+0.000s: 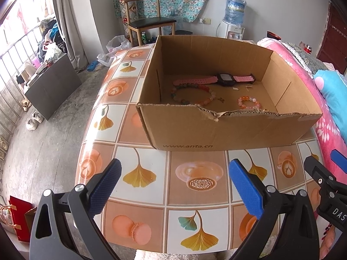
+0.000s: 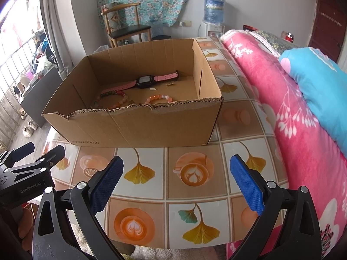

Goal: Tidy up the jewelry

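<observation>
Cardboard box [image 1: 216, 130] sits mid-frame on the tiled tablecloth [image 1: 195, 195], top open, near rim torn. All the jewelry lies on its floor.

Box contents, left wrist view:
- Pink-strapped watch [image 1: 225, 79] with dark face, along the far wall.
- Large multicolour bead bracelet [image 1: 193, 95], left of centre, just in front of the watch strap.
- Small orange-and-white bead bracelet [image 1: 249, 103], right of centre, close to the torn near rim.
- A few tiny metal pieces [image 1: 248, 86] between watch and small bracelet; too small to identify.

Left gripper [image 1: 174, 174] at bottom of frame, over the tablecloth, short of the box; blue pads spread wide, nothing between them.

Right gripper [image 2: 176, 170] bottom of its own frame, likewise spread wide and empty, short of the box front.

Pink floral blanket [image 2: 292, 119] fills the right side of the right wrist view.
</observation>
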Motion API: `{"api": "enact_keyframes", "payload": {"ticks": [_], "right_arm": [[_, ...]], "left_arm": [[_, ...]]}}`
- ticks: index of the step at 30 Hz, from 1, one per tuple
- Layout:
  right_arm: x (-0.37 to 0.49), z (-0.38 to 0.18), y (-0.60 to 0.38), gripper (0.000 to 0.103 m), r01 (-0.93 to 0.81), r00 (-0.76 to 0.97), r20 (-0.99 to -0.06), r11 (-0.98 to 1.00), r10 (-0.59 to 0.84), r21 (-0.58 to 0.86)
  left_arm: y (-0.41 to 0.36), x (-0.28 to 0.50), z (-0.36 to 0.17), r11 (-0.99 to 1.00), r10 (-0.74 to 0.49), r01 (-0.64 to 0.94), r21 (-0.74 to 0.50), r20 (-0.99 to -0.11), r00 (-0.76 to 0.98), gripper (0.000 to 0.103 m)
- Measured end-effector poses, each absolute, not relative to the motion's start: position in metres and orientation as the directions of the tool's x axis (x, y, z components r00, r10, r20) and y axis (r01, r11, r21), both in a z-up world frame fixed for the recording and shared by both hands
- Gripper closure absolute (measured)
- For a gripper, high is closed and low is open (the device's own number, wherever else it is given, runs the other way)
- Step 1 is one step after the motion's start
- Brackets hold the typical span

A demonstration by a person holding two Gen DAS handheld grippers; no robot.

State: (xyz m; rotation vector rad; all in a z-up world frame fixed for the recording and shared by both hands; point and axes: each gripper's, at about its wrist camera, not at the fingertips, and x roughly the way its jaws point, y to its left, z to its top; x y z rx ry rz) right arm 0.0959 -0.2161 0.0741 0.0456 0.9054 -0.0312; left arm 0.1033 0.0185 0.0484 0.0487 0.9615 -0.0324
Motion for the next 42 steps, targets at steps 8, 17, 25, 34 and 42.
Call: {"api": "enact_keyframes", "payload": {"ticks": [8,17,25,34,42], "right_arm": [[0.0954,0.073,-0.2164,0.008,0.047,0.615,-0.788,0.999,-0.01,0.023],[0.0965,0.0731,-0.2145,0.008,0.034,0.615,-0.789,0.999,-0.008,0.017],[0.0974,0.074,-0.2129,0.008,0.031,0.614,-0.789,0.999,-0.009,0.012],[0.099,0.0759,-0.2117,0.008,0.029,0.611,-0.791,1.0,-0.008,0.012],[0.0986,0.0761,-0.2115,0.008,0.03,0.611,-0.792,0.999,-0.009,0.012]], "left_arm": [[0.0189,0.1045,0.048,0.999,-0.007,0.046,0.024,-0.822,0.569,0.006],[0.0191,0.1047,0.0481,0.999,-0.008,0.045,0.022,-0.822,0.569,0.006],[0.0189,0.105,0.0478,0.999,-0.01,0.045,0.019,-0.823,0.567,0.006],[0.0194,0.1046,0.048,0.999,-0.009,0.043,0.019,-0.823,0.568,0.006],[0.0199,0.1045,0.0479,0.999,-0.01,0.043,0.018,-0.823,0.567,0.006]]}}
